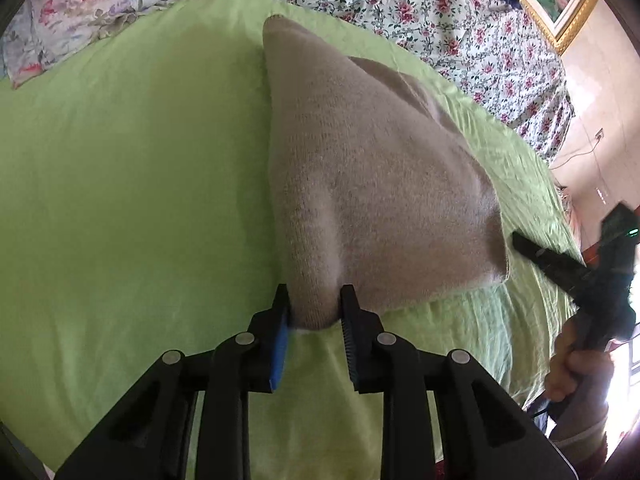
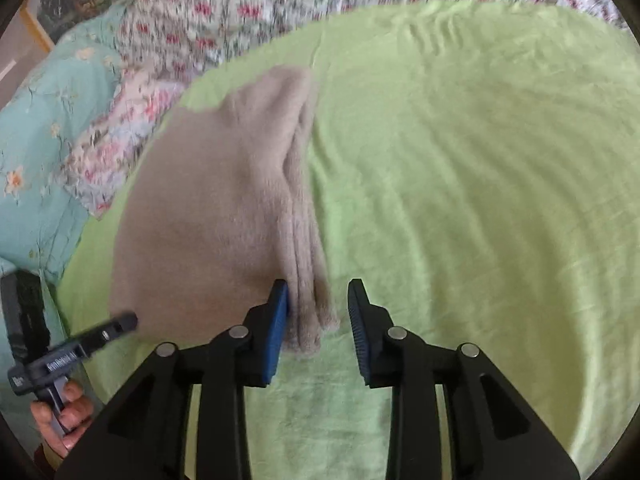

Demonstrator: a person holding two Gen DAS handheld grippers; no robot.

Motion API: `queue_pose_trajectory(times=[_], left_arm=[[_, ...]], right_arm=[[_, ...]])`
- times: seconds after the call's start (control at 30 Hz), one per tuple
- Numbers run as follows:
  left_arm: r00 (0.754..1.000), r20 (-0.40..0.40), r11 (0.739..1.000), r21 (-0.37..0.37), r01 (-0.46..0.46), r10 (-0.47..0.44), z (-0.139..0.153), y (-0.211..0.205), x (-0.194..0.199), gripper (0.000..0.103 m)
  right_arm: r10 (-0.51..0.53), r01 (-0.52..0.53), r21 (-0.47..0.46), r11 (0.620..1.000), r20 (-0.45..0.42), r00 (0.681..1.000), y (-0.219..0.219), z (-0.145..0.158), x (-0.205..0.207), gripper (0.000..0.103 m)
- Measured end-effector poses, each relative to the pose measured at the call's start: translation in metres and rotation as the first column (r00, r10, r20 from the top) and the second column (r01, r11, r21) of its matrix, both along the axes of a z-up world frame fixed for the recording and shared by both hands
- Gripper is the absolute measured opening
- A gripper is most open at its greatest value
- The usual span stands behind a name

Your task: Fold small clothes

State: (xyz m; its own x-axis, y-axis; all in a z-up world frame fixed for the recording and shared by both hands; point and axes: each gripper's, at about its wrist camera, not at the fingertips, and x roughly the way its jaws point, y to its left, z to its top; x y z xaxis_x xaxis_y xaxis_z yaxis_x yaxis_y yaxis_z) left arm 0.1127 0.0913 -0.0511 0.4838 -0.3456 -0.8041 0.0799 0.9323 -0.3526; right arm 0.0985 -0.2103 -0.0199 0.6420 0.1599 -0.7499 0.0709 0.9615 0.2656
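Note:
A beige knitted garment (image 1: 372, 184) lies folded on a lime green sheet (image 1: 132, 184). My left gripper (image 1: 315, 306) has its jaws closed on the garment's near left corner, which bulges between the pads and is lifted a little. In the right wrist view the same garment (image 2: 208, 216) lies left of centre, with stacked folded edges along its right side. My right gripper (image 2: 318, 300) is open, with the garment's near right corner lying between its fingers against the left blue pad (image 2: 276, 336). Each gripper shows in the other's view: the right one (image 1: 520, 242) and the left one (image 2: 128, 320).
Floral bedding (image 1: 440, 8) lies beyond the green sheet, with a turquoise floral pillow (image 2: 44, 152) at the left. A gold-framed picture (image 1: 560, 4) hangs on the wall. The person's hands (image 1: 568, 364) (image 2: 60, 412) hold the gripper handles.

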Motion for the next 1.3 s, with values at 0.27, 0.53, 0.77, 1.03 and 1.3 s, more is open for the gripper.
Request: queue_pose_trajectory(times=[0.27,0.53,0.77,1.03,1.3], left_arm=[[1.000,-0.030,1.000,0.006,-0.005,0.005,-0.010,-0.001,0.001,0.026],[1.000,-0.015,0.997,0.077,0.011,-0.010,-0.001,-0.007,-0.007,0.029],[0.999,0.041,0.990,0.139,0.010,-0.016,0.018,-0.007,-0.026,0.029],[0.993,0.115,0.984,0.174,-0.021,0.001,0.046,0.001,-0.043,0.057],[0.990,0.138,0.967,0.253,-0.002,-0.034,0.050,-0.008,-0.066,0.086]], right_arm=[[0.114,-0.114,0.006,0.993,-0.001,0.993,0.028,-0.003,0.030,0.032],[0.067,-0.067,-0.005,0.998,-0.019,0.998,0.023,-0.009,0.018,0.023],[0.149,-0.154,-0.096,0.983,-0.054,0.987,0.048,-0.013,-0.007,0.026],[0.103,-0.104,-0.072,0.992,-0.028,0.994,0.038,-0.002,-0.025,0.026],[0.152,-0.146,-0.126,0.981,0.040,0.988,0.052,0.028,-0.068,0.060]])
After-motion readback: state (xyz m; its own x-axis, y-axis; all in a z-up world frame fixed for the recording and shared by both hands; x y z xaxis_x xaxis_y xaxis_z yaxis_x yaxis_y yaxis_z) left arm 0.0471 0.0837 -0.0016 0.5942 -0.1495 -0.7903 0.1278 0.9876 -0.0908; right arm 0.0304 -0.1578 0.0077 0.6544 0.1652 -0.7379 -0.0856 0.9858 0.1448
